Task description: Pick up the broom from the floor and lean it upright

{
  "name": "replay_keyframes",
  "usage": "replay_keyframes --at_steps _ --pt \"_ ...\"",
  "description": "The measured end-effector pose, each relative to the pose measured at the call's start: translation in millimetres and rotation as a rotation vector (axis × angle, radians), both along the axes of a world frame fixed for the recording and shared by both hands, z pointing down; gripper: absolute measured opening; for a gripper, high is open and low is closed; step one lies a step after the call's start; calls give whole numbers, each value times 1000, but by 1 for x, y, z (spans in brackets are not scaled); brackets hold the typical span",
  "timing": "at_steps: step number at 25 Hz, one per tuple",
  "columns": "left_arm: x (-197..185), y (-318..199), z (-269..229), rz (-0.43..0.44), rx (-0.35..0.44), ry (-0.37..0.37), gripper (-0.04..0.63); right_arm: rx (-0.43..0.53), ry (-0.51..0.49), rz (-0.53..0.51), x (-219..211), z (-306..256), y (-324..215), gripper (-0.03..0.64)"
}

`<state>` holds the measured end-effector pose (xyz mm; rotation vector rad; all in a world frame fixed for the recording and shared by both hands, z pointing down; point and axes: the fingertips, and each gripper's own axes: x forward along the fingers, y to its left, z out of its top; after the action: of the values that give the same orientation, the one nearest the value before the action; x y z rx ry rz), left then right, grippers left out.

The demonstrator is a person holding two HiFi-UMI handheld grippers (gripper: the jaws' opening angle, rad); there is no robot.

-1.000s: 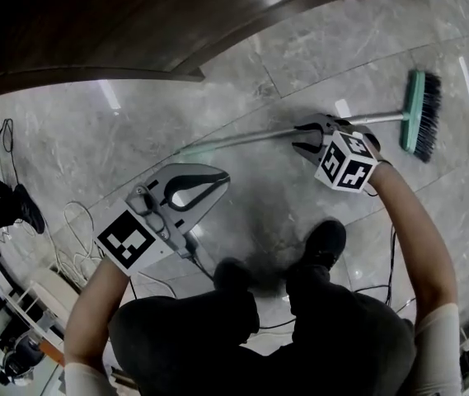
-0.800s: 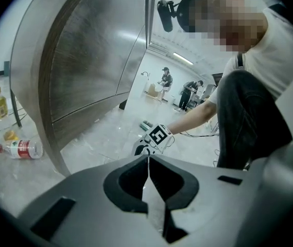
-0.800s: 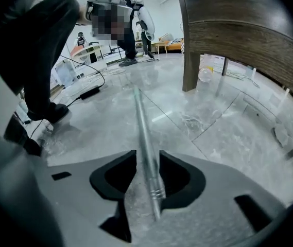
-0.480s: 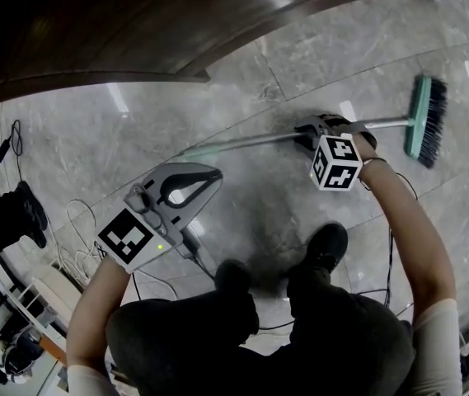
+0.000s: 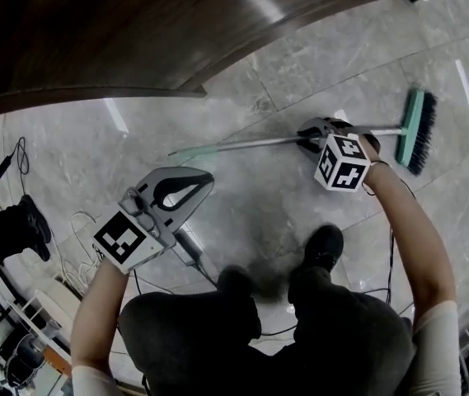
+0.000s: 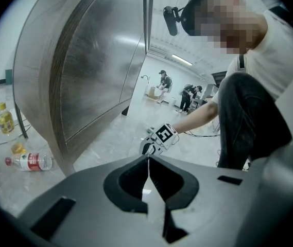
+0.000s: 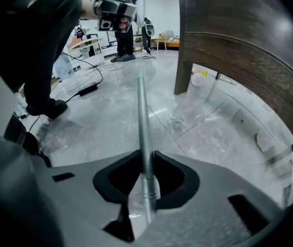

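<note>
Figure: at your left, cables [image 5: 76, 221] trail over the marble floor [image 5: 250, 205], below the curved wooden counter [image 5: 135, 31]. Your left gripper [image 5: 204, 180] hovers empty, its jaws together. The broom [image 5: 250, 143] stretches low across the floor beyond your shoes. Your right gripper [image 5: 310, 139], whose jaws have just been closing, clamps the metal handle [image 7: 142, 117] near the bristle head [image 5: 415, 130]. Whether that head touches the floor is unclear.

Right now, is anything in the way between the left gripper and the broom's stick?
No, nothing visible. Only bare floor lies between the left gripper and the broom handle. The cables lie on the gripper's other side.
</note>
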<state>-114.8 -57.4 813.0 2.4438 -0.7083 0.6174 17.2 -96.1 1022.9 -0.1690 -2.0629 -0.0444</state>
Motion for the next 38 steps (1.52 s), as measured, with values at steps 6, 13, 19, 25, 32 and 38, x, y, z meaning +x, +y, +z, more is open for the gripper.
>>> replay_keyframes --at_steps 6,13,19,25,32,38 --pt "4 -5 -29 27 45 16 11 15 -42 106 21 -46 -19 81" --pt "22 -20 -61 68 101 51 11 75 -103 185 42 -106 -39 80" --pt "45 -35 -106 87 169 80 11 121 -167 292 68 -163 -57 77" --pt "67 -55 -134 115 246 92 11 158 -213 399 95 -207 -73 75" --pt "95 -61 -158 155 324 95 11 173 -317 578 123 -265 -93 74" --pt "108 -54 -173 161 352 105 11 150 -356 706 135 -294 -97 74"
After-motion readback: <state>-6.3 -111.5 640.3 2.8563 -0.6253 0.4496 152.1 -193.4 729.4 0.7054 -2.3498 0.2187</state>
